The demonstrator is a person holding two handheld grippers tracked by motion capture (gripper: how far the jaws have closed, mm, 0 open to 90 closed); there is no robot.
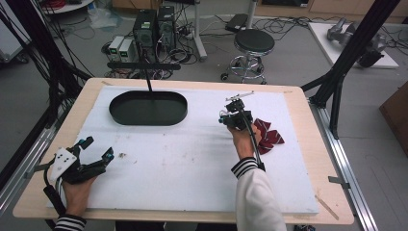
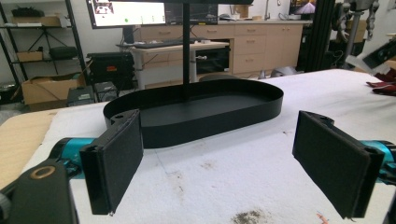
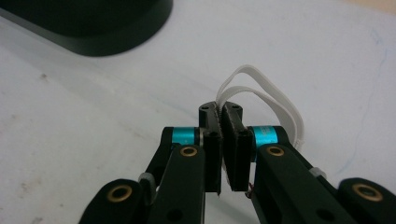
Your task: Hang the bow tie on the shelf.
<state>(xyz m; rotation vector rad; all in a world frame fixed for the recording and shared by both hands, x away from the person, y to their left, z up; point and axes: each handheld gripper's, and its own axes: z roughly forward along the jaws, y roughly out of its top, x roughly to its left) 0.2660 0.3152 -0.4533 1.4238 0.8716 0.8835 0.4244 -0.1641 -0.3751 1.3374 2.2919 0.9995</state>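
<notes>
- Cluttered lab floor behind, with a stool (image 1: 254, 42) and computer boxes (image 1: 154, 26); nearer, a wooden bench (image 1: 33, 197) under a white pad (image 1: 183, 159).
- At the far left of the pad, a black oval tray (image 1: 144, 121) with a thin post (image 1: 148, 82) and a crossbar (image 1: 144, 66) on top; nothing on the bar or in the tray.
- Right tool (image 1: 225, 117): jaws together, clamped on thin white loops (image 3: 292, 119), low over the pad, right of the tray and well apart from it.
- In the right gripper view, loops curling out past the closed tips and down the right side; what they belong to, too little seen to tell.
- Just beside the right hand, on the pad, a crumpled dark red cloth (image 1: 269, 134).
- Left tool (image 1: 99, 147): jaws wide apart, holding nothing, resting near the left front edge and aimed at the tray.
- Progress, as a judgement: pick-up done, grip looking firm; carry to the stand and placing not yet done.
- Likely left to do: lifting the loops over to the crossbar or tray, then letting go; perhaps help from the left tool.
</notes>
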